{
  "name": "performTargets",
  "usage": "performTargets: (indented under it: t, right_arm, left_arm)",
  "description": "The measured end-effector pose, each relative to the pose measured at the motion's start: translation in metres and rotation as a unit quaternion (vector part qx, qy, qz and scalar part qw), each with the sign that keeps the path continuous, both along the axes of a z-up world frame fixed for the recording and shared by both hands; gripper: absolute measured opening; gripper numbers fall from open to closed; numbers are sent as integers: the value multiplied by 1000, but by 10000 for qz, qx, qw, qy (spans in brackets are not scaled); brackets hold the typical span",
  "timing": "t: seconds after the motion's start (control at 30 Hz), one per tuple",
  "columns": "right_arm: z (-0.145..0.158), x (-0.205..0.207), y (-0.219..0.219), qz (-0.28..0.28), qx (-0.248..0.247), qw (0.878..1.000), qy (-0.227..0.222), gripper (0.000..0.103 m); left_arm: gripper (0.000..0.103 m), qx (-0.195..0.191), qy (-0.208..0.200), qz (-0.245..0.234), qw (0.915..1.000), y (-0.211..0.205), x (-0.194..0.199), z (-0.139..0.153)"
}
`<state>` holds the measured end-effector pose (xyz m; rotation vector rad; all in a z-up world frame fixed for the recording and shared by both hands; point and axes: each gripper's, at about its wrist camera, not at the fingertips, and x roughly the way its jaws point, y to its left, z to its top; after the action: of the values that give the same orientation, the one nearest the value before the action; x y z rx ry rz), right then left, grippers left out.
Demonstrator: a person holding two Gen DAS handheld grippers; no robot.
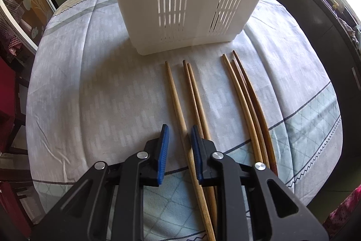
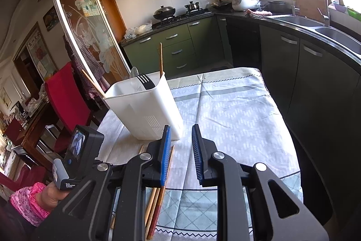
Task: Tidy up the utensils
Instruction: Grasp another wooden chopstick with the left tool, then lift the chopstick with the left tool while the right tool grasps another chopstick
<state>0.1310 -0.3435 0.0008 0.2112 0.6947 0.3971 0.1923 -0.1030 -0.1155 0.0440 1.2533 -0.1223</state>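
- The table (image 1: 90, 92) has a pale blue and grey cloth over it, with a zigzag line near its edge.
- A tall white holder (image 1: 187, 1) with slits in its sides stands on the cloth. From the right gripper's side I can see a black fork (image 2: 145, 81) and two wooden sticks poking out of its top.
- Six wooden chopsticks lie flat on the cloth just in front of the holder, all pointing at it.
- The left gripper (image 1: 179, 148) points steeply down at the cloth. Its blue pads stand a small way apart, with the leftmost chopstick (image 1: 174, 96) lying between them. I cannot tell if the pads touch it.
- The right gripper (image 2: 181, 155) tilts gently down, off to the side of the holder. Its jaws are a small way apart with nothing between them.
- A hand (image 2: 53, 194) in a pink spotted sleeve holds the left gripper's handle. A small label there reads "Data Acquisition System".
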Motion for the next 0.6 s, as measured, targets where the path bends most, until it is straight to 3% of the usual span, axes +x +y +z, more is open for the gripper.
performTargets:
  t: [0.03, 0.23, 0.53, 0.6]
  right_arm:
    - [0, 0, 0, 5, 6, 10000, 2, 20]
    - [0, 1, -2, 15, 21, 10000, 23, 20]
    - [-16, 10, 20, 371, -219, 9984, 375, 21]
    - [-27, 15, 31, 548, -330, 9960, 624, 30]
  left_arm:
    - [9, -2, -1, 25, 10000, 0, 1, 0]
    - [7, -161, 1, 128, 9998, 8, 6, 3]
    - [7, -391, -1039, 230, 9936, 35, -15, 57]
    - [7, -431, -1363, 249, 9894, 41, -25, 73]
